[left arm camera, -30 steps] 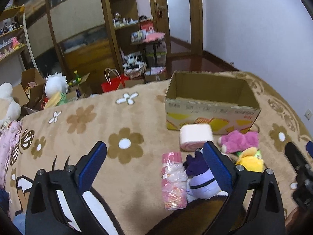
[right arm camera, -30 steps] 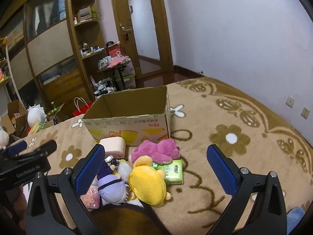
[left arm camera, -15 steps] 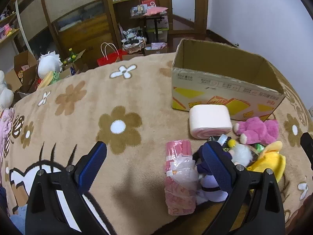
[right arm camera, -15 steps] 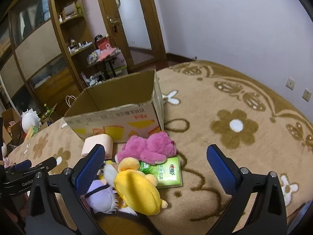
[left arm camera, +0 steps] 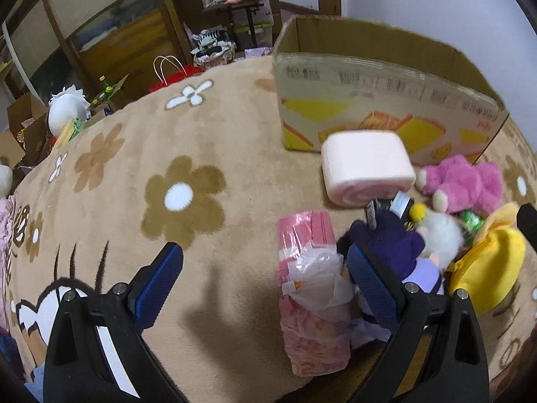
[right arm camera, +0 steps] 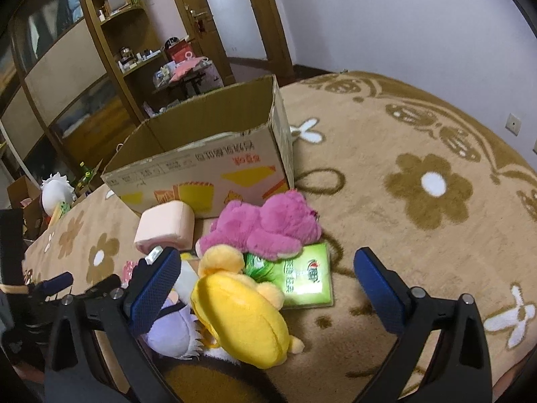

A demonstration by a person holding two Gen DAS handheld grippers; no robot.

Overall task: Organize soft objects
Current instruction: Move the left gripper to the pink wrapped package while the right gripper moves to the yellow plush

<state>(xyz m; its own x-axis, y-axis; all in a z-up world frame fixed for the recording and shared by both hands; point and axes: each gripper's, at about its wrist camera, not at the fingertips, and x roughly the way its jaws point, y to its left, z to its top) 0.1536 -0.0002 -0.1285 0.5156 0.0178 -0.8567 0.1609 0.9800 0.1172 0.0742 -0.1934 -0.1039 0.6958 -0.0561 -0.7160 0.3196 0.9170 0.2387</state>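
The left gripper [left arm camera: 265, 277], black-framed with blue ribbed pads, hangs with its jaws spread wide and empty above a beige plush blanket with brown flowers [left arm camera: 181, 198]. Its right pad sits just in front of a purple-and-white plush doll [left arm camera: 402, 241], and a pink plastic-wrapped pack [left arm camera: 312, 288] lies between the two pads, untouched. The right gripper [right arm camera: 268, 285] is likewise spread wide with nothing in it, above a yellow round plush toy [right arm camera: 241, 315] and a green tissue packet [right arm camera: 302, 278].

The soft things lie in a heap on the blanket in front of an open brown cardboard box with yellow print [left arm camera: 379, 100]. A pale pink roll-shaped cushion [left arm camera: 365, 164] lies just beside the box's front wall. A magenta plush bear [right arm camera: 268, 225] rests partly on the green packet, near the box's corner.

Beyond the blanket's edge stand dark wooden shelving with panelled doors [right arm camera: 77, 60], a wooden door [right arm camera: 214, 10], a red paper bag with white handles [left arm camera: 167, 74] and a white fluffy toy [left arm camera: 67, 107]. The wall to the right is plain and pale [right arm camera: 402, 16].
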